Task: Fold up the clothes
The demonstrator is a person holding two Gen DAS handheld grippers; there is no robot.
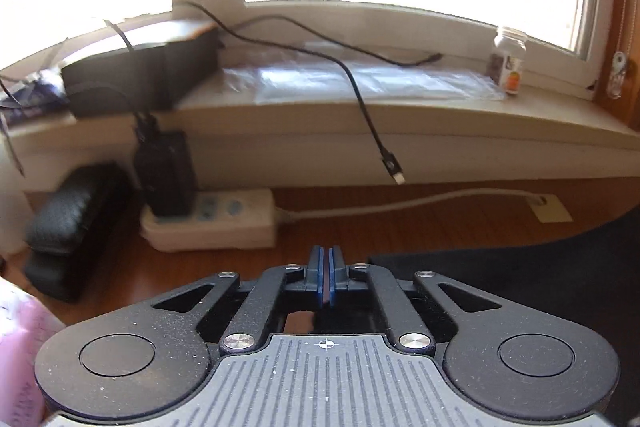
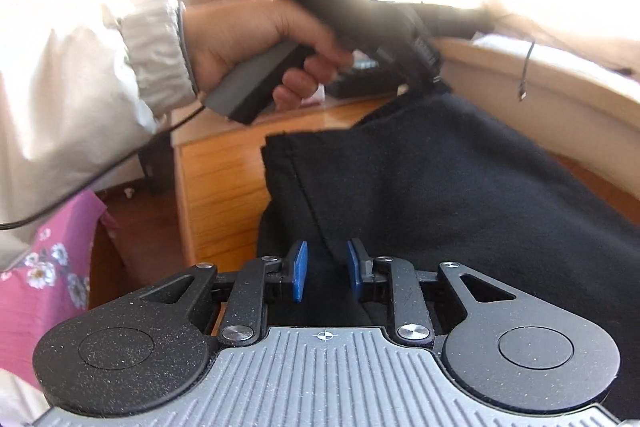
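Closest to the lens on the left side, the left gripper (image 1: 329,267) has its blue pads pressed together. No cloth shows between them in its own view. The right view shows a hand (image 2: 256,39) holding this gripper with its tip at a raised corner of the black garment (image 1: 520,287), so it may have a thin pinch there; I cannot tell for sure. Past it, near the tabletop's (image 1: 200,267) back edge, sit a white power strip (image 1: 212,223) and a dangling black cable (image 1: 360,99).

Moving right, the garment covers the right part of the tabletop, and in the right view 1 side of it hangs past the tabletop's edge. The right gripper (image 2: 326,271) is set narrow, and a fold of the black cloth with a seam fills the space between its pads; it looks gripped, not just straddled.

The step in hand seems to be taking 2 holds along 1 edge, ready to carry it over. To do it well:
- Confirm the left pinch has real cloth before lifting; if not, reopen and bite deeper.
- Keep both holds level and the edge between them taut.
- Lift only enough to clear the tabletop, away from the strip and cable.
- Lay the edge down square, then release.
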